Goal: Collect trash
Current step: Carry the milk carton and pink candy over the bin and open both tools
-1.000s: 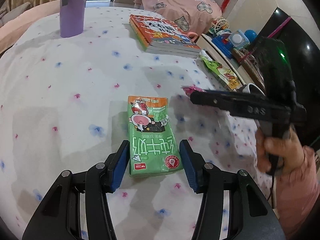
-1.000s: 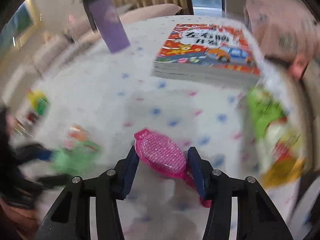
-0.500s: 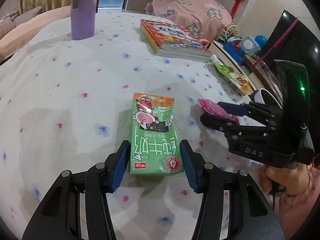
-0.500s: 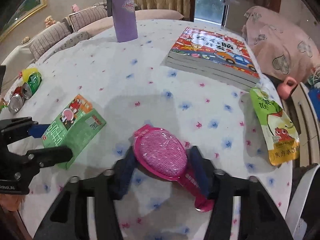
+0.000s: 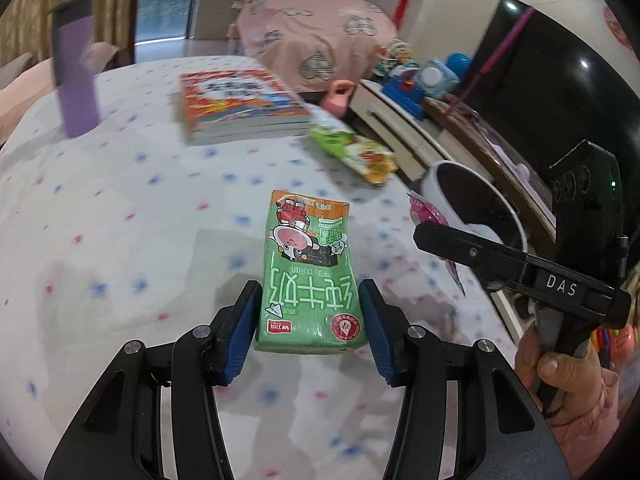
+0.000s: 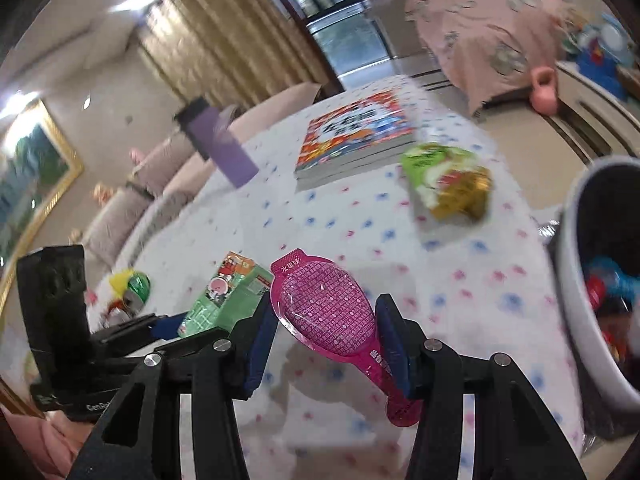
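Your left gripper clamps the green milk carton above the table, while your right gripper pinches the pink wrapper near the table's right edge, beside the white bin

Left wrist view looking forward, close over the bench, right wrist view facing left across it, both sharing books and purple bottle far off
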`<state>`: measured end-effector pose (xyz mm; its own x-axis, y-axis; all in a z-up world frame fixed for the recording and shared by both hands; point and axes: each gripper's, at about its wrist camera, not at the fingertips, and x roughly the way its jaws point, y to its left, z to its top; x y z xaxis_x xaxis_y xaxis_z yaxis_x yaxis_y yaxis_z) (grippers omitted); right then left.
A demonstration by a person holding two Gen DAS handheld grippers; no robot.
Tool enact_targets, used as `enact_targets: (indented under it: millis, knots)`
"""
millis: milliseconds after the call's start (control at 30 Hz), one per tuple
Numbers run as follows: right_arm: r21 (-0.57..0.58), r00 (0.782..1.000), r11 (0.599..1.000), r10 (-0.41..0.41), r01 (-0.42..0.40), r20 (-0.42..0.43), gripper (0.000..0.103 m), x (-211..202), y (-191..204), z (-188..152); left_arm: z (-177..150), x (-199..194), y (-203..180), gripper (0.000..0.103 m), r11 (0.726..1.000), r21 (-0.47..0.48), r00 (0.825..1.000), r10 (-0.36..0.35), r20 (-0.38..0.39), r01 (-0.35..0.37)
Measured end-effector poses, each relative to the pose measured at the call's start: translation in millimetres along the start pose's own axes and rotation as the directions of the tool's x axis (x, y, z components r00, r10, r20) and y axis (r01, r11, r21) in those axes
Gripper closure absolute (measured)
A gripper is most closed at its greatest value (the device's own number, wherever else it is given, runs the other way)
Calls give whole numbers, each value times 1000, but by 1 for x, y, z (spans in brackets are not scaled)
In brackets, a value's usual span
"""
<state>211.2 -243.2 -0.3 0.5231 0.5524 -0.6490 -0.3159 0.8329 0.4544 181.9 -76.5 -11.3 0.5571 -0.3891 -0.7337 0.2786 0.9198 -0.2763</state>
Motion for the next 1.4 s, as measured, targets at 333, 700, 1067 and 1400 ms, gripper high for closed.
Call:
enact_targets:
  millis: [333, 700, 1067, 1400]
  knots:
    - [105, 991, 994, -52, 39, 121, 52, -73, -40, -11, 17, 7, -71, 53, 990, 130, 999, -53, 7, 51]
    - [159, 967, 980, -150, 118, 204, 52, -124, -86, -4, 37, 19, -128, 53, 972, 222, 997, -80, 13, 76]
    - [210, 953, 960, -226, 183, 204, 52, -137, -129, 11, 57, 47, -168, 53, 957, 274, 995, -100, -14, 100]
    - [265, 955, 943, -251, 203, 161, 52, -126, -168, 20, 73, 82, -189, 53, 947, 306, 995, -83, -55, 96]
